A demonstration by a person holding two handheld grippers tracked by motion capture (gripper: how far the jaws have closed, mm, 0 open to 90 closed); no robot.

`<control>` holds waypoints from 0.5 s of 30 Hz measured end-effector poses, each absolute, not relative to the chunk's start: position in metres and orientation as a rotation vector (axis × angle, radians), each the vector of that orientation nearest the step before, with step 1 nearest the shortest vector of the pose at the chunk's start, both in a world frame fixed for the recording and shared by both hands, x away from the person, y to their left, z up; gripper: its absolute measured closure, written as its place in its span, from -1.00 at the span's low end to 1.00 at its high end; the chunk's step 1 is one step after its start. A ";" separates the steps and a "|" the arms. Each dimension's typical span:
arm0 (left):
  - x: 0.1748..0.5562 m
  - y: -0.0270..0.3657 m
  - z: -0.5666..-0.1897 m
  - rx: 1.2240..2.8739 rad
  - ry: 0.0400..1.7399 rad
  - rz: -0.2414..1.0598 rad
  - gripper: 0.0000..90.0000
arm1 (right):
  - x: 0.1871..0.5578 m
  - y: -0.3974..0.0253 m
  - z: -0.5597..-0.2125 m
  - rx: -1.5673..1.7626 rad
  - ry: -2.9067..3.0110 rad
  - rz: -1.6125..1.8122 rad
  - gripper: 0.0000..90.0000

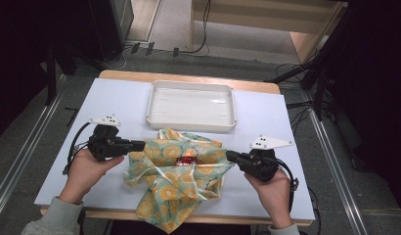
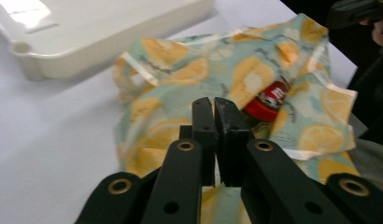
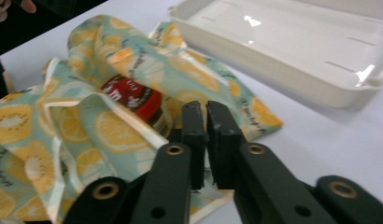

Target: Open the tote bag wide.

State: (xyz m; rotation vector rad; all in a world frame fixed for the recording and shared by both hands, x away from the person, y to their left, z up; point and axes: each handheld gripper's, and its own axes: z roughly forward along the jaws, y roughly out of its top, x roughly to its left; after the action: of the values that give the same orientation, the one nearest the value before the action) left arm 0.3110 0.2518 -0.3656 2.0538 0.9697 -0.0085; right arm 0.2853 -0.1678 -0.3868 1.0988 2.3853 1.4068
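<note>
A crumpled cloth printed with yellow citrus slices on pale green lies at the table's front middle. Its folds stand up around a red-lidded jar, whose lid shows as the jar and the jar in the gripper views. My left gripper points right at the cloth's left edge, its jaws pressed together over the cloth. My right gripper points left at the cloth's right edge, jaws also together above the cloth. I see no fabric between either pair of tips.
An empty white tray stands just behind the cloth, towards the table's far side. The tabletop is pale and bare on both sides of the tray. The cloth's lower corner hangs over the front edge.
</note>
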 end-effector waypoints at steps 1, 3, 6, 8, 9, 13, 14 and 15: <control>0.310 0.249 -0.366 2.068 0.966 -0.013 1.00 | 0.285 -0.164 -0.387 1.097 2.401 1.405 1.00; 0.308 0.243 -0.368 2.092 0.957 -0.026 1.00 | 0.285 -0.157 -0.387 1.076 2.431 1.401 1.00; 0.306 0.234 -0.371 2.117 0.934 -0.031 1.00 | 0.286 -0.146 -0.388 1.052 2.464 1.387 1.00; 0.306 0.228 -0.373 2.131 0.923 -0.034 1.00 | 0.288 -0.140 -0.390 1.046 2.479 1.379 1.00; 0.306 0.226 -0.374 2.141 0.918 -0.034 1.00 | 0.290 -0.136 -0.392 1.034 2.484 1.375 1.00; 0.308 0.217 -0.384 2.154 0.922 -0.062 1.00 | 0.294 -0.126 -0.398 1.023 2.508 1.344 1.00; 0.308 0.215 -0.387 2.162 0.923 -0.068 1.00 | 0.295 -0.123 -0.399 1.031 2.517 1.340 1.00; 0.308 0.213 -0.391 2.164 0.930 -0.079 1.00 | 0.296 -0.122 -0.401 1.021 2.520 1.333 1.00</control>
State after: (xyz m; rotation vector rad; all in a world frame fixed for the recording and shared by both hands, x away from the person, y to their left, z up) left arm 0.3083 0.2132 -0.3909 2.1640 0.9303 -0.0786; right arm 0.2961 -0.1215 -0.4014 1.0210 2.5204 1.3333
